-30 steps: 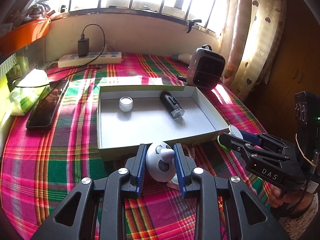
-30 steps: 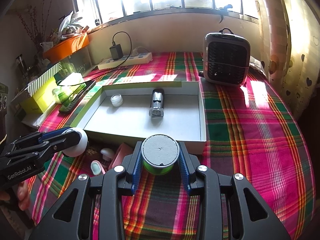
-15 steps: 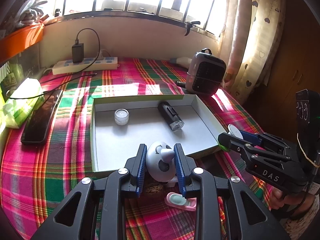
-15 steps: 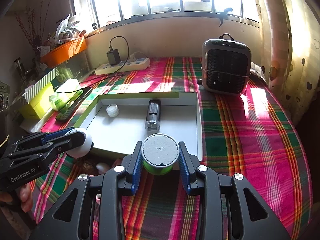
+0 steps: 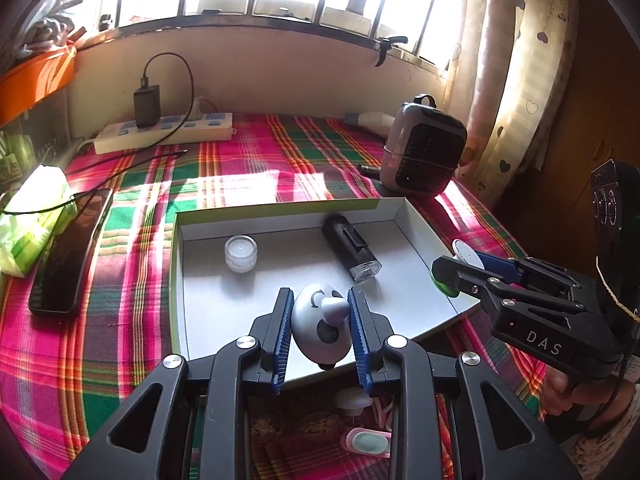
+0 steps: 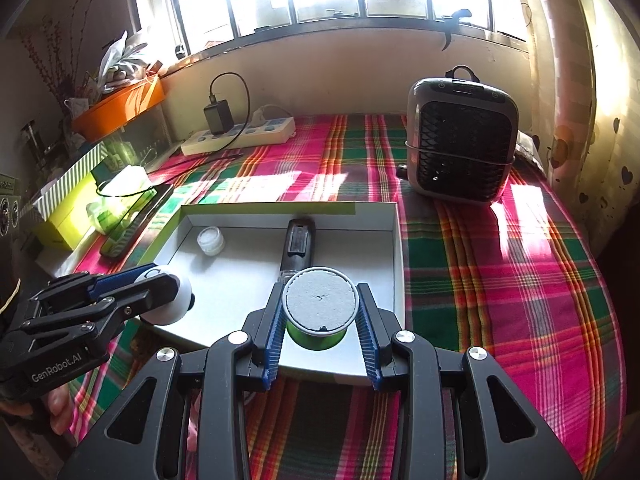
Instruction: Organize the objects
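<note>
My left gripper (image 5: 320, 330) is shut on a white egg-shaped toy (image 5: 320, 328) with dark spots, held over the near edge of the shallow grey box (image 5: 416, 220). My right gripper (image 6: 320, 320) is shut on a green tub with a grey lid (image 6: 319, 301), over the box's near right part (image 6: 396, 240). Inside the box lie a small clear jar (image 5: 241, 253) and a black cylinder with a clear end (image 5: 352, 250). Each gripper shows in the other's view: the right one (image 5: 444, 276) at the box's right corner, the left one (image 6: 168, 296) by its left front.
A grey fan heater (image 5: 422, 160) stands behind the box on the right. A power strip (image 5: 164, 132), a black phone (image 5: 70, 256) and a green tissue pack (image 5: 32, 220) lie to the left. Small pink and white items (image 5: 366, 442) lie on the plaid cloth below my left gripper.
Both grippers have moved forward with their loads, from in front of the box to over its near edge. The box and its contents look closer in both views.
</note>
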Demonstrator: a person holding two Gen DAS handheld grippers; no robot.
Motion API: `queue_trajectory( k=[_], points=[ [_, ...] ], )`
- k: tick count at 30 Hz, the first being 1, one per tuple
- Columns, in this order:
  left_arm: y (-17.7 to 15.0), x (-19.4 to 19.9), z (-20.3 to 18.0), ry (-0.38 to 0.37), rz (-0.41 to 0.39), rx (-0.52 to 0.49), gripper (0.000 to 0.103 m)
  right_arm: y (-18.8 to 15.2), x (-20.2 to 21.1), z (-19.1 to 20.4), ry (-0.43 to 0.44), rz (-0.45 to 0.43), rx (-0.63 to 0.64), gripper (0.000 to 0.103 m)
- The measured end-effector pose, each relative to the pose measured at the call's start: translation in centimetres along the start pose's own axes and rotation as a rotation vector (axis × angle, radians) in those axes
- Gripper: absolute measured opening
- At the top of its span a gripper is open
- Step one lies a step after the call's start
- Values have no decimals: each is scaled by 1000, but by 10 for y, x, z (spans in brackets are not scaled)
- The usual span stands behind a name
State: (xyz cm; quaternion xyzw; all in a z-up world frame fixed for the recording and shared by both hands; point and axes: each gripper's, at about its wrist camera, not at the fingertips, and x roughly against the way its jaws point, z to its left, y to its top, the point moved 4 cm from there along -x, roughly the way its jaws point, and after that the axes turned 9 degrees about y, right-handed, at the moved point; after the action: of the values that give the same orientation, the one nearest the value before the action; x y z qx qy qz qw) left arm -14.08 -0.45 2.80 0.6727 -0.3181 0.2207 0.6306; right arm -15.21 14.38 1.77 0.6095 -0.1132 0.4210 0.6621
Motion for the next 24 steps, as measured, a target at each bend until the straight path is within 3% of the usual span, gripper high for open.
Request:
queue_trajectory(
  k=[24],
  points=[
    [29, -61, 2, 19, 79, -2, 25, 34, -56, -25, -15, 55, -9, 35]
  ],
)
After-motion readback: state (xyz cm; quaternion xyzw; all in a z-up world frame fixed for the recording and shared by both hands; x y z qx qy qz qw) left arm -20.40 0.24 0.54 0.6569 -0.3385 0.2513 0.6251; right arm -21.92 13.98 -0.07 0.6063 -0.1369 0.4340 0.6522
